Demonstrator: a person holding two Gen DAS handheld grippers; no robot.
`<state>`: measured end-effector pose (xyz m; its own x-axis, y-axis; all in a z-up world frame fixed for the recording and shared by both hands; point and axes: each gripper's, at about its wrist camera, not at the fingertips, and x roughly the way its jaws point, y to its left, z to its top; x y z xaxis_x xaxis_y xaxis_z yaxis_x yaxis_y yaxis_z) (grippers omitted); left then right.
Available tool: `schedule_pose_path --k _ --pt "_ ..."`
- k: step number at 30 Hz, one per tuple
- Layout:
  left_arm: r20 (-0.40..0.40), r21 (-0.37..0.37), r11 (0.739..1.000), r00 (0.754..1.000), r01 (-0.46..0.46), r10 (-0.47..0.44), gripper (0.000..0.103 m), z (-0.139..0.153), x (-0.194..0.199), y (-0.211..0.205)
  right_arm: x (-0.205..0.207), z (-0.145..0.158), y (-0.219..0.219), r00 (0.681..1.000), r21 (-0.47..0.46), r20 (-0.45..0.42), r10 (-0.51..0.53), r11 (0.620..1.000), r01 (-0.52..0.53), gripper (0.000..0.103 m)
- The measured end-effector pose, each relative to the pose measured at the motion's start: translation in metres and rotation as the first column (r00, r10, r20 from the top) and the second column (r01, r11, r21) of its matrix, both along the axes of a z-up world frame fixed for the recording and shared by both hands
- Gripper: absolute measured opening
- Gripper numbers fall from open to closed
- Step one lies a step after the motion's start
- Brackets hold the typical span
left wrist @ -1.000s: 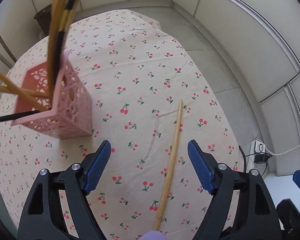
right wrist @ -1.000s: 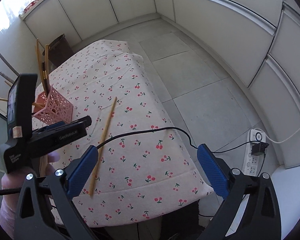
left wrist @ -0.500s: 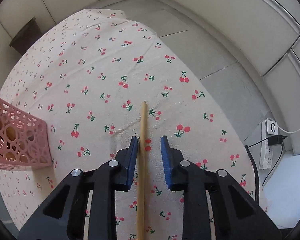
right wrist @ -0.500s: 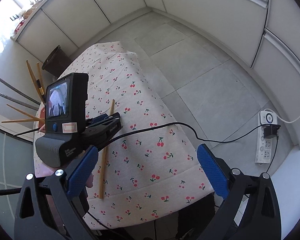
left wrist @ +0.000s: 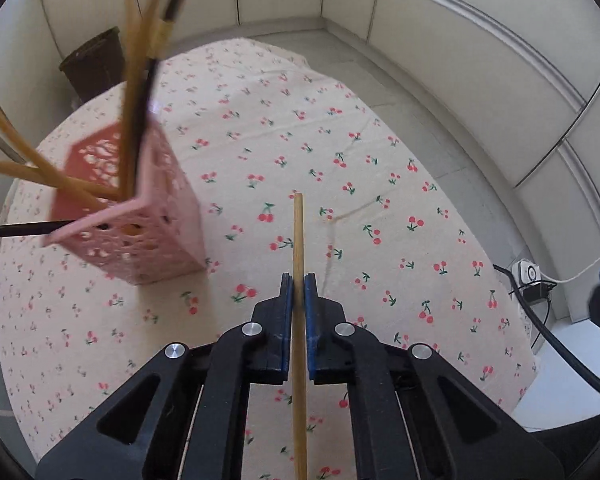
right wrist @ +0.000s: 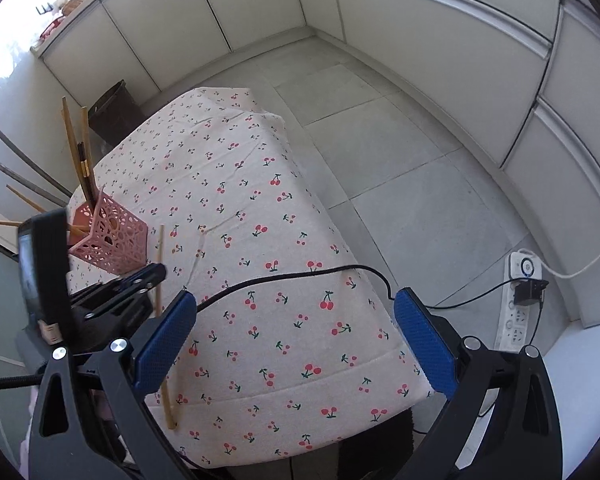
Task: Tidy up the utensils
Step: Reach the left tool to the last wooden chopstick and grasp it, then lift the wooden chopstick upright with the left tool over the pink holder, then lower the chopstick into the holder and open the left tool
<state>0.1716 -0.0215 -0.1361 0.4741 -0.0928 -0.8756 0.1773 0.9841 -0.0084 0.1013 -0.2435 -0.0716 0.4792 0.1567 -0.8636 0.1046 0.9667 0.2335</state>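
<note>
A long wooden chopstick (left wrist: pixel 298 232) runs straight between the blue pads of my left gripper (left wrist: pixel 299 280), which is shut on it. Its far end sticks out ahead over the cherry-print tablecloth (left wrist: pixel 340 140). To the left stands the pink perforated holder (left wrist: pixel 140 232), with several wooden and black chopsticks leaning out of it. In the right wrist view the same chopstick (right wrist: pixel 159 248) shows in my left gripper (right wrist: pixel 156 270), just right of the holder (right wrist: pixel 112 240). My right gripper (right wrist: pixel 296 336) hangs open over the table's near corner, nothing between its pads.
A black cable (right wrist: pixel 300 272) crosses the table's near right part and drops to a white power strip (right wrist: pixel 520 304) on the tiled floor. A dark bin (right wrist: pixel 114 108) stands behind the table. The table edge falls off to the right.
My left gripper has gone from wide open to shut on the wooden chopstick, and the pink holder has come back into its view at the left. The right gripper has stayed open.
</note>
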Motion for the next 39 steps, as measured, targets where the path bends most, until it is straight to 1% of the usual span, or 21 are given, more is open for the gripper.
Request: schedule_pose_path --k 2,5,7,10,13,16,19,21,23,26,29,30,33,34,35,36,37,38,39 --pt "0.067 -0.021 1.0 0.998 -0.006 0.007 0.005 0.025 -0.012 0.013 0.001 0.009 0.014 0.999 -0.041 0.044 0.031 0.999 -0.029 0.096" --pt "0.169 -0.087 0.996 0.985 -0.01 0.025 0.005 0.062 -0.033 0.03 0.002 0.021 0.031 0.993 -0.058 0.09 0.079 0.996 -0.074 0.096" --pt "0.229 -0.128 0.992 0.972 -0.019 0.048 0.005 0.082 -0.045 0.041 0.005 0.026 0.043 0.989 -0.063 0.102 0.108 0.993 -0.102 0.096" --pt "0.295 -0.177 0.984 0.952 -0.03 0.082 0.005 0.106 -0.056 0.058 0.011 0.03 0.058 0.985 -0.064 0.093 0.148 0.988 -0.143 0.096" --pt "0.34 -0.219 0.975 0.934 -0.034 0.109 0.005 0.133 -0.066 0.073 0.015 0.032 0.071 0.98 -0.077 0.086 0.181 0.982 -0.175 0.096" --pt "0.393 -0.248 0.968 0.91 -0.032 0.131 0.005 0.164 -0.07 0.085 0.02 0.033 0.078 0.976 -0.097 0.091 0.198 0.977 -0.189 0.096" --pt "0.439 -0.276 0.961 0.885 -0.034 0.157 0.005 0.193 -0.07 0.091 0.025 0.027 0.075 0.978 -0.075 0.085 0.19 0.98 -0.184 0.096" --pt "0.464 -0.282 0.958 0.868 -0.044 0.177 0.005 0.21 -0.069 0.098 0.03 0.02 0.072 0.982 -0.052 0.056 0.179 0.983 -0.176 0.096" --pt "0.489 -0.271 0.961 0.85 -0.064 0.194 0.005 0.224 -0.067 0.101 0.032 0.016 0.071 0.984 -0.029 0.04 0.175 0.984 -0.174 0.096" --pt "0.51 -0.265 0.96 0.832 -0.09 0.219 0.005 0.241 -0.064 0.105 0.032 0.02 0.072 0.982 -0.022 0.057 0.178 0.984 -0.177 0.096" --pt "0.536 -0.249 0.962 0.811 -0.115 0.236 0.005 0.247 -0.058 0.106 0.031 0.023 0.075 0.98 -0.009 0.067 0.188 0.982 -0.188 0.096" --pt "0.54 -0.239 0.964 0.808 -0.121 0.235 0.005 0.247 -0.055 0.105 0.031 0.023 0.078 0.979 -0.011 0.068 0.194 0.981 -0.193 0.096" --pt "0.532 -0.203 0.967 0.813 -0.151 0.239 0.007 0.233 -0.041 0.103 0.031 0.024 0.084 0.974 -0.034 0.07 0.215 0.976 -0.213 0.096" --pt "0.54 -0.198 0.965 0.802 -0.173 0.255 0.007 0.224 -0.036 0.104 0.031 0.024 0.086 0.973 -0.042 0.07 0.221 0.975 -0.218 0.096" --pt "0.54 -0.209 0.964 0.803 -0.163 0.252 0.007 0.211 -0.029 0.106 0.031 0.023 0.087 0.972 -0.046 0.071 0.224 0.974 -0.221 0.096" --pt "0.513 -0.209 0.963 0.82 -0.168 0.255 0.011 0.199 -0.023 0.108 0.032 0.023 0.088 0.972 -0.048 0.071 0.226 0.974 -0.223 0.096" --pt "0.478 -0.211 0.959 0.835 -0.191 0.272 0.011 0.187 -0.018 0.111 0.032 0.023 0.088 0.971 -0.047 0.07 0.227 0.973 -0.224 0.096" --pt "0.456 -0.226 0.952 0.841 -0.205 0.289 0.011 0.178 -0.018 0.115 0.032 0.023 0.088 0.971 -0.044 0.07 0.228 0.973 -0.225 0.096" --pt "0.447 -0.242 0.945 0.84 -0.22 0.31 0.013 0.173 -0.021 0.119 0.031 0.025 0.088 0.97 -0.038 0.075 0.23 0.973 -0.227 0.096"
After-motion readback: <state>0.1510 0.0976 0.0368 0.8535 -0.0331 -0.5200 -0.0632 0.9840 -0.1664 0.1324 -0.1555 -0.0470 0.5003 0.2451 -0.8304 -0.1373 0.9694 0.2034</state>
